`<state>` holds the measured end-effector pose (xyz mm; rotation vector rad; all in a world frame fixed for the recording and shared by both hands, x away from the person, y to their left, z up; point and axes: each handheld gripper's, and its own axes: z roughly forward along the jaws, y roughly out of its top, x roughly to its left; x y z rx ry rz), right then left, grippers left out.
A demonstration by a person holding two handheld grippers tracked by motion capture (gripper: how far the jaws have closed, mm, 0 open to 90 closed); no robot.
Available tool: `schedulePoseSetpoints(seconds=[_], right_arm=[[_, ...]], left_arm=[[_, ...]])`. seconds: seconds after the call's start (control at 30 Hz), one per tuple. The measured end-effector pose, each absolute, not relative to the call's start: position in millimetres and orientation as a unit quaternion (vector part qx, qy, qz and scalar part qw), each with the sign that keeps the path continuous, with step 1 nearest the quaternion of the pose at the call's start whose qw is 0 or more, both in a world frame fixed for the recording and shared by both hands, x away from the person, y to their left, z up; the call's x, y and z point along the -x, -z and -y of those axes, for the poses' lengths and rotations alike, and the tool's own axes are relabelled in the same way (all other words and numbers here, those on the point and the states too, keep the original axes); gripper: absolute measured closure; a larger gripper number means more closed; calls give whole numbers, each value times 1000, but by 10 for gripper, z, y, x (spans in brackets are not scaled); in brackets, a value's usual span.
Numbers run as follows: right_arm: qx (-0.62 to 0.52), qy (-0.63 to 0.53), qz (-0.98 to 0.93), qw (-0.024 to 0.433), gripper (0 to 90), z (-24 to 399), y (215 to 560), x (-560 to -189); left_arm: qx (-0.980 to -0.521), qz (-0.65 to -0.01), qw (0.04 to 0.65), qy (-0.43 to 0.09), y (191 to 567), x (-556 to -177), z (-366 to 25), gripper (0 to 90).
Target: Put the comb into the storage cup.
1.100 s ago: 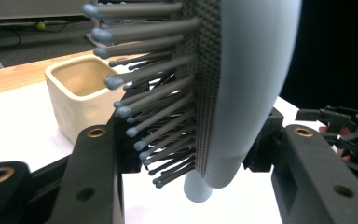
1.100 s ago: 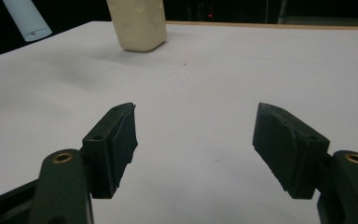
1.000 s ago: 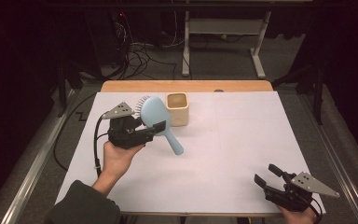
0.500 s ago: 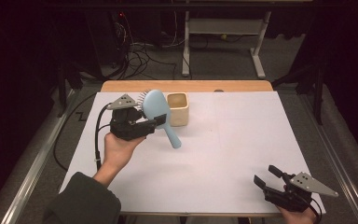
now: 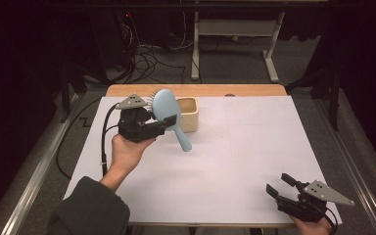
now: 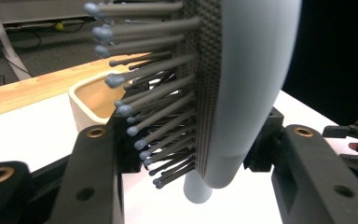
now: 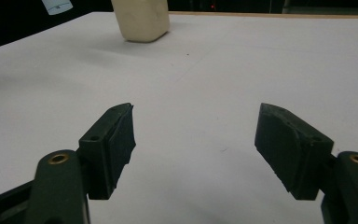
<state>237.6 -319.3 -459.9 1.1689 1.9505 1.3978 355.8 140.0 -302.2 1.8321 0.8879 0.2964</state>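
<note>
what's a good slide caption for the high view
Left hand-held gripper lifts a blue hairbrush beside a cream box; right hand-held gripper waits open.

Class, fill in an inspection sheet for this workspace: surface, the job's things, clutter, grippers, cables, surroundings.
Surface: white sheet over a wooden table.
Job's things: blue hairbrush held in the air, handle down; cream box beside it.
Clutter: nothing seen.
Grippers: left gripper shut on the brush head; right gripper open, empty, near the front right corner.
Cables: black lead trails from the left gripper.
Surroundings: dark room, floor cables, white frame behind.
</note>
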Motion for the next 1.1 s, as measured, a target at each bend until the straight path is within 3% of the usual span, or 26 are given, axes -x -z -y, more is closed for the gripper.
schedulePoseSetpoints(seconds=[1.1], right_arm=[[-430,-506,-709,237,288,3197,4605,-2383]], left_arm=[[-751,-398,509,-133,2945,-3863,-1417,515]])
